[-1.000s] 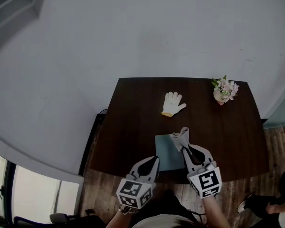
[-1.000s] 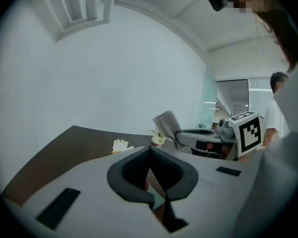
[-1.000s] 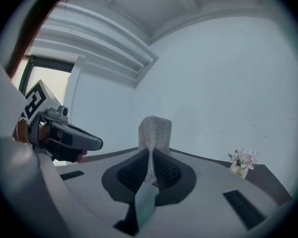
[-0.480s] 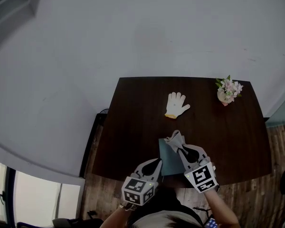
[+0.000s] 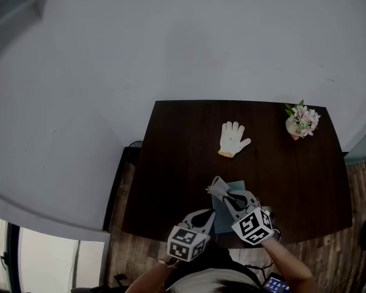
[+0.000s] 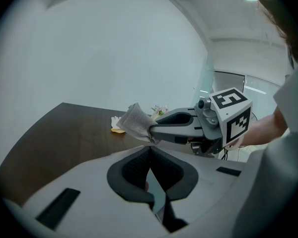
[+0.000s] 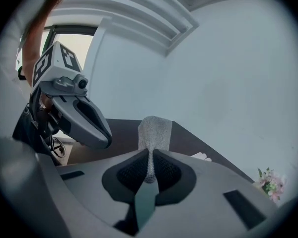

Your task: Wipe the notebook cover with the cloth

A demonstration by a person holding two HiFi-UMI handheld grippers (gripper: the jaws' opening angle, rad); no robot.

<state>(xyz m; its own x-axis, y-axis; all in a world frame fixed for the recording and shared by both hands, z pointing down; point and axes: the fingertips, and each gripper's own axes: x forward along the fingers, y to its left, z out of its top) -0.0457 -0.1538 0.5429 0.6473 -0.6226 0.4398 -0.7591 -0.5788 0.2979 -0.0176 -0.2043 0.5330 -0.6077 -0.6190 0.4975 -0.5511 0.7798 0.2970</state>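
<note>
A teal notebook (image 5: 222, 217) lies at the near edge of the dark wooden table (image 5: 177, 163), mostly hidden under my grippers. My right gripper (image 5: 222, 193) is shut on a grey cloth (image 5: 216, 186), which sits over the notebook's far left corner. In the right gripper view the cloth (image 7: 155, 130) sticks up from the closed right gripper (image 7: 149, 150). My left gripper (image 5: 205, 213) is by the notebook's near left edge. In its own view the left gripper (image 6: 150, 148) has its jaws together with nothing showing between the tips. The cloth (image 6: 135, 123) hangs just ahead of it.
A white work glove (image 5: 233, 139) lies mid-table beyond the notebook. A small pot of pink flowers (image 5: 303, 119) stands at the far right corner. Wooden floor (image 5: 354, 188) shows past the table's right and near edges.
My right gripper has carried the cloth leftwards across the notebook, from its far right part to its far left corner. The left gripper has stayed by the near left edge.
</note>
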